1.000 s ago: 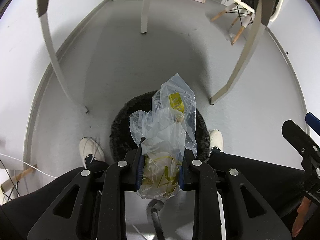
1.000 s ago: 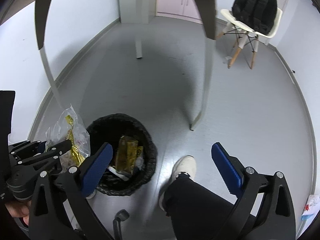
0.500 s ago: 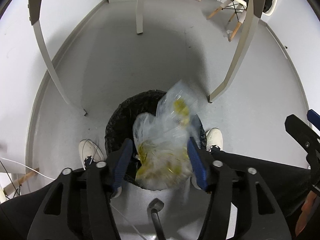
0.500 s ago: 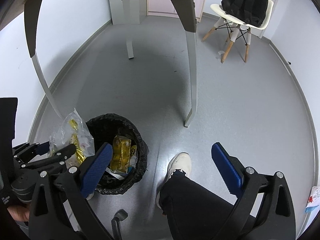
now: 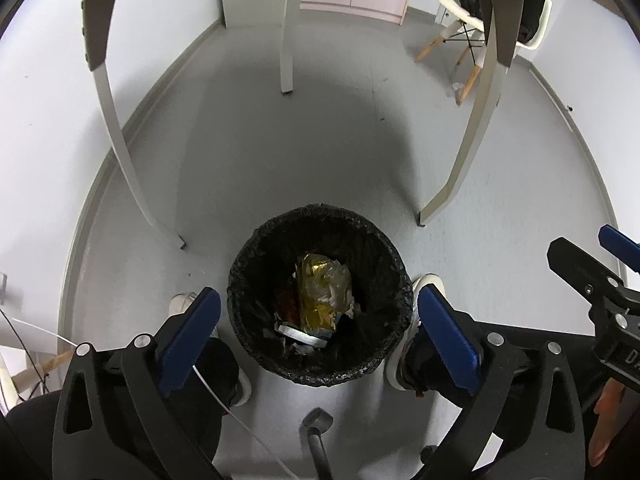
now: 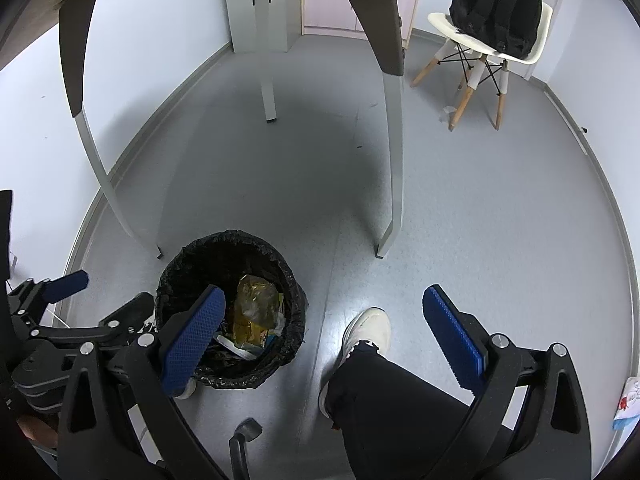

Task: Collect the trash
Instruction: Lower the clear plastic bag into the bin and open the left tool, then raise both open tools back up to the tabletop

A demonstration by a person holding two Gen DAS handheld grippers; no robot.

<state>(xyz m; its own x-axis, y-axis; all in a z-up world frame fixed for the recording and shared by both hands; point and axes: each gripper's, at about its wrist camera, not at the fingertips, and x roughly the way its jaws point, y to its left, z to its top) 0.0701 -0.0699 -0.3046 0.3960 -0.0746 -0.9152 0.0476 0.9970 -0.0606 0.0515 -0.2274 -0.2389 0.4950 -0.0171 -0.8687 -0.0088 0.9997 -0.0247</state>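
Left wrist: round black-lined bin (image 5: 320,236), crinkled clear bag (image 5: 326,284).

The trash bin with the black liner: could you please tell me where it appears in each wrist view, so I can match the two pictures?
Left wrist view: the bin sits low in the centre, between the left gripper's opening jaws, nothing held between them.
Right wrist view: the bin sits at lower left, partly behind the right gripper's left finger.
Shared landmark: the white chair at upper right.
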